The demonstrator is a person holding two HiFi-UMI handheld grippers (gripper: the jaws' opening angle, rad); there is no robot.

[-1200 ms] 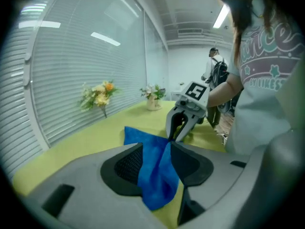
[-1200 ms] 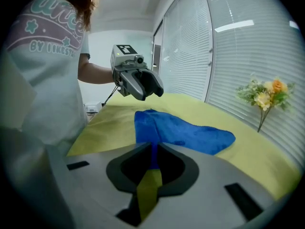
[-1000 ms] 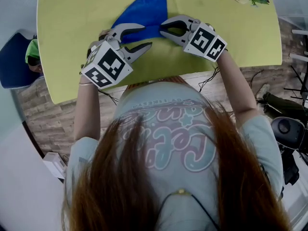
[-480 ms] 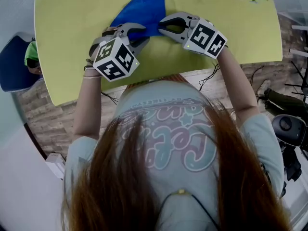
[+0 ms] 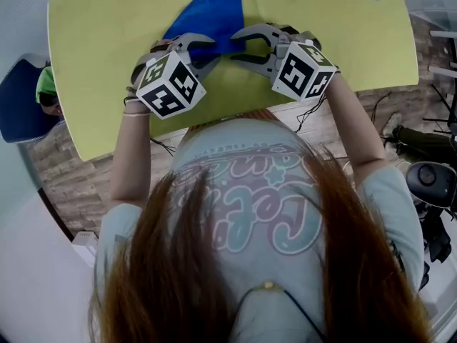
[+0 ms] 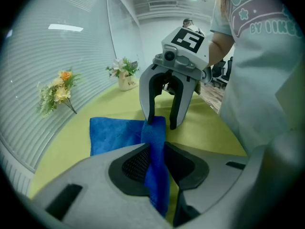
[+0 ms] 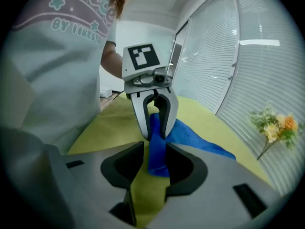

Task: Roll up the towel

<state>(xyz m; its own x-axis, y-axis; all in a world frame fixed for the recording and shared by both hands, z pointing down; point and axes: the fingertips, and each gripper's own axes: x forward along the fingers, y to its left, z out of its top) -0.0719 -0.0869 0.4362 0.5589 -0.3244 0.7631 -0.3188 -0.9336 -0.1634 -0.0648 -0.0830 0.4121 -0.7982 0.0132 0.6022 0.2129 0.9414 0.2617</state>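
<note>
A: Judging from the limp fold, the blue towel [image 5: 211, 13] can be taken as light, soft and floppy. Where should it be held?

B: At the near corners, pinched deep, since thin cloth is easily lost. It is spread on the yellow table [image 5: 107, 56], with its near edge raised between the two grippers.

A: And the jaws?

B: The left gripper [image 6: 155, 149] has just been closing and is clamped on the raised fold. The right gripper [image 7: 155, 149] has just been opening. Cloth stands between its pads but is not pressed. Both are tilted downward, turned toward each other across the edge.
</note>
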